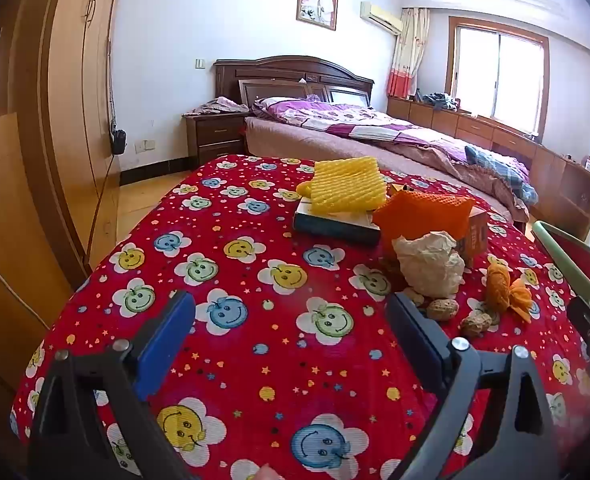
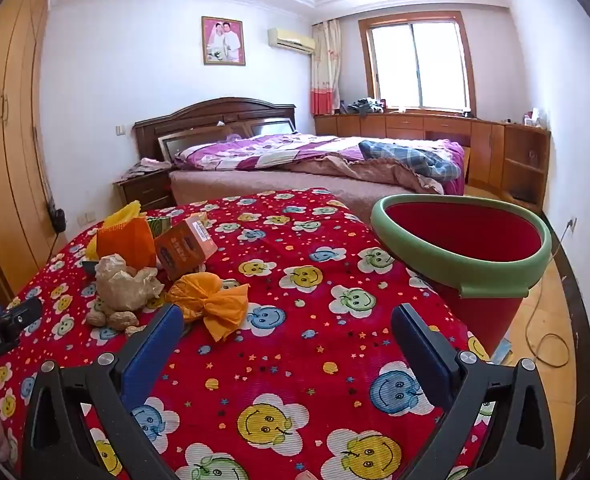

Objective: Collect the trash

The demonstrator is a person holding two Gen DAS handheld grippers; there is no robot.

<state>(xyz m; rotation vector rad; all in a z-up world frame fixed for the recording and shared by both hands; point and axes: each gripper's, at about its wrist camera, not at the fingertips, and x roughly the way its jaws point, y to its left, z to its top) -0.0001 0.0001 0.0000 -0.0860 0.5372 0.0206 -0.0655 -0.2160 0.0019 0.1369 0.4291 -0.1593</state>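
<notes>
Left wrist view first: we see our left gripper (image 1: 291,320) spread wide with nothing between its blue pads, over the red smiley tablecloth (image 1: 231,280). Left of the claw the cloth's edge curves down toward the wooden wardrobe (image 1: 75,80), with a strip of bare floor between them. Straight ahead of the claw the cloth is bare up to its far edge, beyond which stands the bed (image 1: 375,132). Ahead and to the right, a yellow foam net (image 1: 347,190) lies on a flat box (image 1: 335,224); next comes an orange foam net (image 1: 423,212) against a small carton (image 1: 475,232). Nearer the right finger sits a crumpled paper wad (image 1: 431,264), with peanuts (image 1: 443,309) touching its base, then an orange wrapper (image 1: 509,290). At far right the trash bin (image 1: 567,256) shows only its green rim.

Right wrist view: our right gripper (image 2: 287,328) is likewise released and empty. Off its left finger we find the tip of the left gripper, then the peanuts (image 2: 111,320), the paper wad (image 2: 127,284), both foam nets and the carton (image 2: 185,250). The orange wrapper (image 2: 211,300) lies just beside the left finger's tip. Between the fingers the cloth (image 2: 295,360) is bare. Ahead and right of the right finger, the bin (image 2: 461,268) stands just past the table's right edge, its mouth tilted toward us, with open wooden floor and a loose cable (image 2: 543,344) beyond.
</notes>
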